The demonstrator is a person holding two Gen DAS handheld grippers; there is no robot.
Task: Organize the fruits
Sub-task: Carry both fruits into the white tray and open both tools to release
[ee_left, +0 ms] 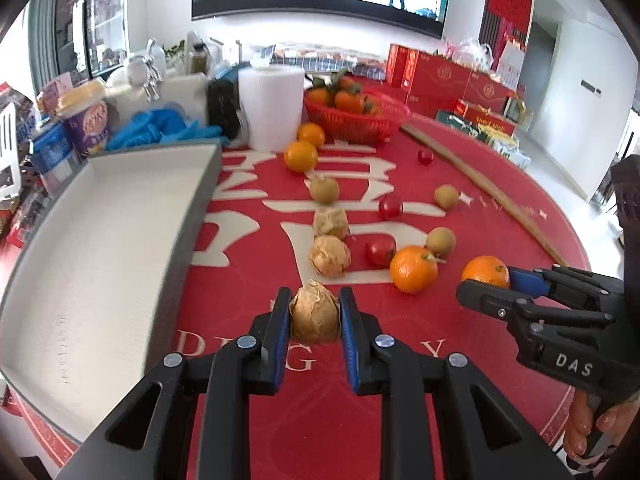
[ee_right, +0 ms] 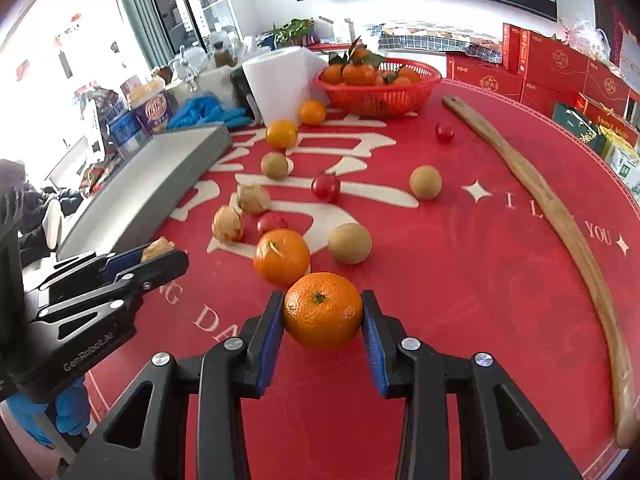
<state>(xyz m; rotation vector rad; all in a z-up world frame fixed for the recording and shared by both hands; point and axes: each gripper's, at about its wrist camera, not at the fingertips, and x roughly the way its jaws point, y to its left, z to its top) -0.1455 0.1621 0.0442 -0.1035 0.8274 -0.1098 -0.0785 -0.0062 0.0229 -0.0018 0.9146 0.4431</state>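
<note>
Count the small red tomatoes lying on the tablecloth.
3: one far, near the wooden stick; one mid-table; one tucked behind the loose orange. More could be hidden.

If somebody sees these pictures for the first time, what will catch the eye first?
Probably the two black tongs in front: the left tongs clamp a papery husk fruit, the right tongs clamp an orange. Behind them, loose fruit lies scattered on the red tablecloth, with a white tray at the left and a red basket of oranges at the back.
</note>
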